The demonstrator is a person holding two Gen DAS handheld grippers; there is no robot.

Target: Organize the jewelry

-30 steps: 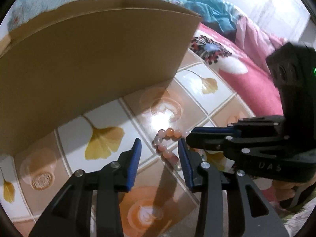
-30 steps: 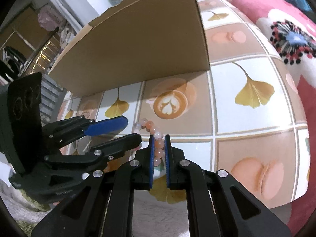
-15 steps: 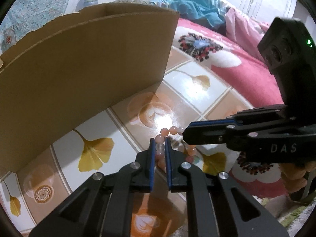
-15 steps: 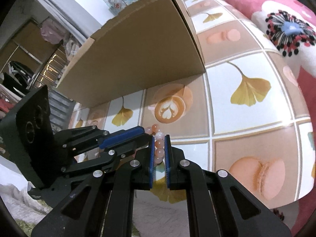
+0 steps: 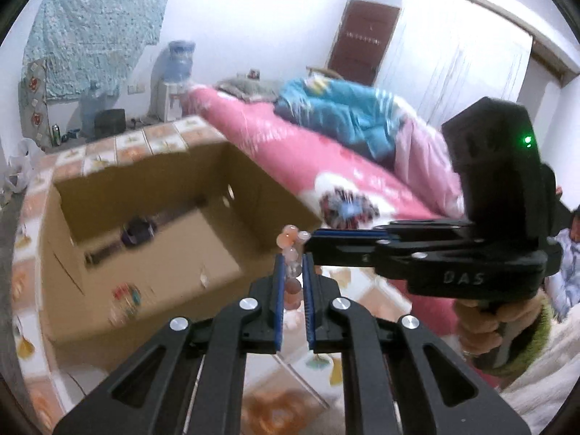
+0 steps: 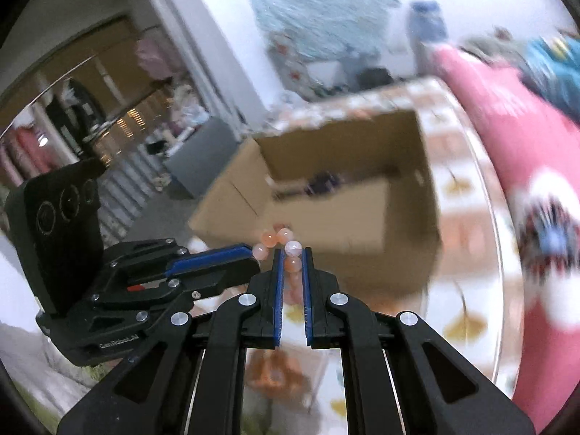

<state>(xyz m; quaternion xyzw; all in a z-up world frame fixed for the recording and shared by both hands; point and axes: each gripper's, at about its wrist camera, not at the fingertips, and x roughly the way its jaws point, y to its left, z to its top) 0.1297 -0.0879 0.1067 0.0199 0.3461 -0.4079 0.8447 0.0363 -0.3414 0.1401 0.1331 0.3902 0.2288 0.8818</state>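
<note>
- Both grippers are carrying one beaded bracelet (image 5: pixel 291 272) between them, lifted clear of the tiled tabletop (image 5: pixel 366 297) and hanging just in front of the near wall of the open cardboard box (image 5: pixel 145 239); the left gripper (image 5: pixel 291 282) is gripping it with its blue fingers (image 5: pixel 277 286) closed to a narrow gap around the beads; the right gripper (image 6: pixel 291 279) is pinching another stretch the same way
- To do this well, I judge both hands should be travelling together so the loop is not stretched; they should be clearing the box rim, then lowering over a bare patch of floor before letting go
- The bracelet is looking like a string of round, glossy beads, peach-pink with a paler one among them; a dark watch (image 5: pixel 139 232) is already lying inside the box
</note>
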